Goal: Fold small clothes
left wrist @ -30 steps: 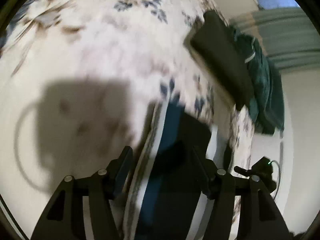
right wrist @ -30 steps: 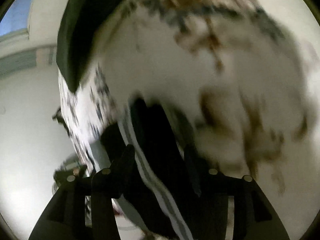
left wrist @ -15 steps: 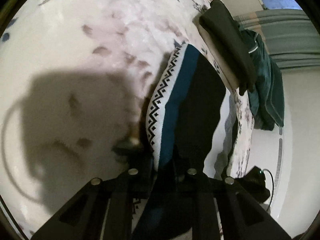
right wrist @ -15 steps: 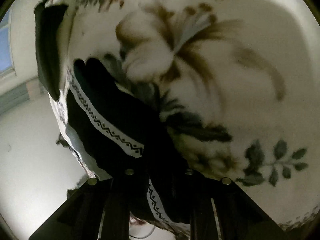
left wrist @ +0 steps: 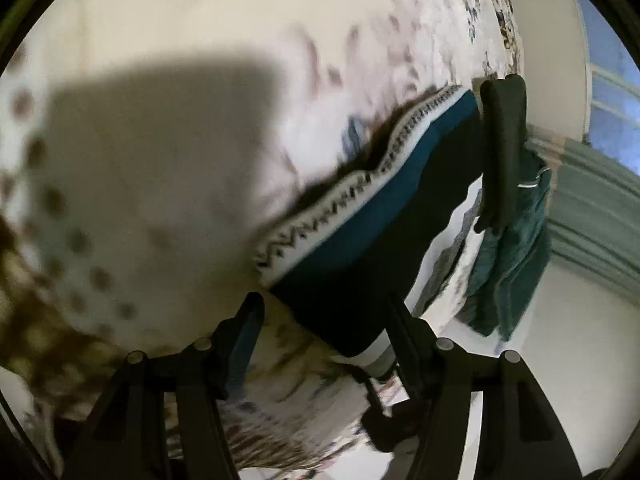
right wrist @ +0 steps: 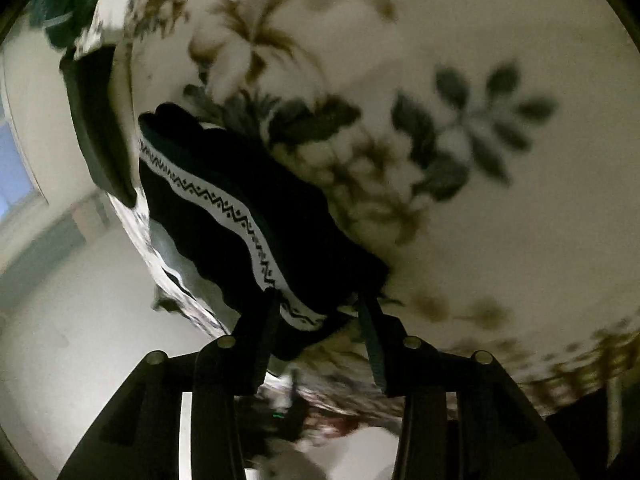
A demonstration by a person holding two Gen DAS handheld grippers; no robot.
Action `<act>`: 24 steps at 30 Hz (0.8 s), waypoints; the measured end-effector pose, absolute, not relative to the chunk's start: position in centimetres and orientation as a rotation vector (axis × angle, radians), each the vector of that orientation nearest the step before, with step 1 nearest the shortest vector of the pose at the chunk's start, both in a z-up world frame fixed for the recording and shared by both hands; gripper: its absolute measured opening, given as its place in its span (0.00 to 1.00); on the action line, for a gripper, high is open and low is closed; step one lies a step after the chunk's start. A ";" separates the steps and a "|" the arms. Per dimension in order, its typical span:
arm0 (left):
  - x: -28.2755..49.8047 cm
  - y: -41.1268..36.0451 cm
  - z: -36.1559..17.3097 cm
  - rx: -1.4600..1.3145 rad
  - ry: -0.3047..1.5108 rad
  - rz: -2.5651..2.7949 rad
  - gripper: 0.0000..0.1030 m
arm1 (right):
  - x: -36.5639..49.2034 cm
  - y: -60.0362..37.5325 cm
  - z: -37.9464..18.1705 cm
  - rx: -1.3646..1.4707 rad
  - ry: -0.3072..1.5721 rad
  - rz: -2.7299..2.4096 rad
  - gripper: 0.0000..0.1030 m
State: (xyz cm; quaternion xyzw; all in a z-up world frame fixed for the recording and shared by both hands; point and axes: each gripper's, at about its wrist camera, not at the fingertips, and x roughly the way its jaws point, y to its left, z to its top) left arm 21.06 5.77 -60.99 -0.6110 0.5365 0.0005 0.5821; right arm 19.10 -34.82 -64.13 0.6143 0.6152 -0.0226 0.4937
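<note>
A dark garment (left wrist: 400, 232) with a white zigzag band and a teal stripe lies stretched along the edge of a floral bedspread (left wrist: 160, 160). Its near end sits between the fingers of my left gripper (left wrist: 322, 320), whose jaws are opening and do not press on it. In the right wrist view the same garment (right wrist: 224, 192) runs away from my right gripper (right wrist: 316, 316). Those jaws are opening too, with the garment's banded end lying loosely between them on the bedspread (right wrist: 480, 80).
A folded dark cloth (left wrist: 502, 148) lies at the bed's edge just past the garment, with a teal garment (left wrist: 516, 264) hanging beside it. The same dark cloth (right wrist: 96, 120) shows at upper left in the right wrist view. Pale floor (right wrist: 60, 320) lies beyond the edge.
Half a second ago both grippers were shut on the garment's ends. Now both pairs of jaws stand apart, the garment rests on the bed, and both views have rolled.
</note>
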 end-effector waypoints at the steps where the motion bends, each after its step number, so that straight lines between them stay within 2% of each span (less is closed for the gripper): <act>1: 21.5 5.1 -61.0 -1.409 1.246 0.004 0.53 | 19.0 -34.6 -63.8 1.482 1.474 -0.071 0.38; 2: 21.7 4.9 -60.7 -1.386 1.231 0.013 0.26 | 19.0 -33.9 -63.1 1.448 1.447 -0.101 0.08; 3: 21.8 4.8 -60.4 -1.359 1.221 0.021 0.10 | 18.9 -34.0 -62.7 1.428 1.440 -0.116 0.09; 10: 21.8 5.0 -59.9 -1.280 1.213 0.021 0.08 | 17.4 -35.7 -61.2 1.279 1.517 -0.215 0.08; 14: 21.6 5.4 -61.7 -1.352 1.231 0.005 0.14 | 17.9 -35.3 -64.4 1.265 1.580 -0.172 0.10; 16: 21.1 5.9 -60.9 -1.342 1.247 0.004 0.19 | 17.8 -35.6 -64.0 1.284 1.582 -0.152 0.20; 17: 21.1 6.1 -60.1 -1.309 1.254 -0.004 0.27 | 17.7 -36.0 -63.4 1.290 1.577 -0.128 0.31; 18: 21.2 6.4 -59.1 -1.257 1.265 -0.009 0.41 | 17.7 -36.3 -62.8 1.259 1.584 -0.128 0.49; 19: 21.5 6.6 -58.4 -1.219 1.267 -0.013 0.48 | 18.0 -36.7 -62.1 1.217 1.584 -0.127 0.54; 20: 22.0 7.0 -57.3 -1.156 1.263 -0.023 0.56 | 19.0 -37.1 -61.2 1.155 1.576 -0.091 0.55; 24: 26.8 7.9 -54.1 -0.901 1.223 -0.074 0.57 | 25.3 -36.8 -57.9 0.851 1.556 0.037 0.55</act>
